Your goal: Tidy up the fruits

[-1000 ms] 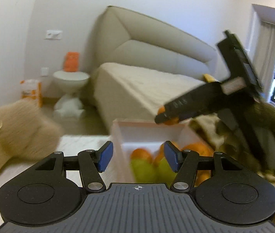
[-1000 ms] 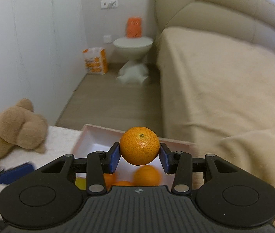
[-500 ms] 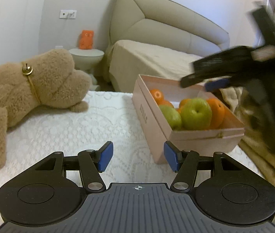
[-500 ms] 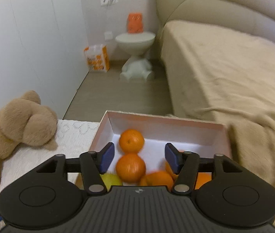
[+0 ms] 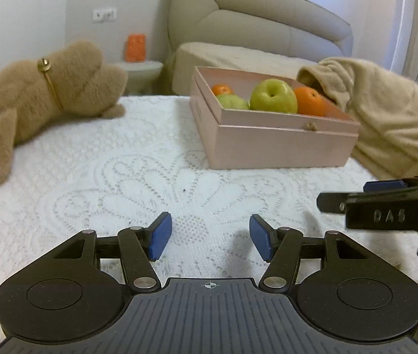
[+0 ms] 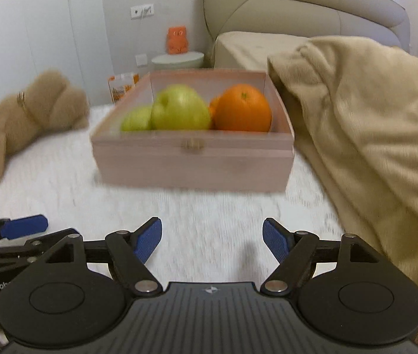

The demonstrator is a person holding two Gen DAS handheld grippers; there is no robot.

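1. Fruits, left wrist view: a green apple (image 5: 273,96), a second green apple (image 5: 232,102), an orange (image 5: 309,101) and a small mandarin (image 5: 222,89) lie together in the open pink box (image 5: 279,144), which stands on the lace-covered surface (image 5: 120,177).
2. Same view, surroundings: a plush toy (image 5: 46,100) lies well to the left of the box; a beige blanket (image 5: 394,118) touches the box's right side.
3. Same view, tools: your left gripper (image 5: 210,237) hangs over bare lace, jaws spread, nothing between them. The right gripper (image 5: 385,203) enters from the right edge, low over the cloth.
4. Right wrist view: the box sits straight ahead, with the big apple (image 6: 180,107) and the orange (image 6: 242,107) at the near wall. The picture is blurred, so the fruit farther back cannot be counted.
5. Same view, tools: the right gripper's jaws are opening and hold nothing; only white cloth shows between them.
6. Judgement: no loose fruit shows on the surface in either view, so the sorting looks near done. Look over the surface and the blanket's folds before you stop.
7. Advice: should another piece turn up, take it across its widest part, carry it above the box wall, and set it into a free gap so it does not roll the apples.
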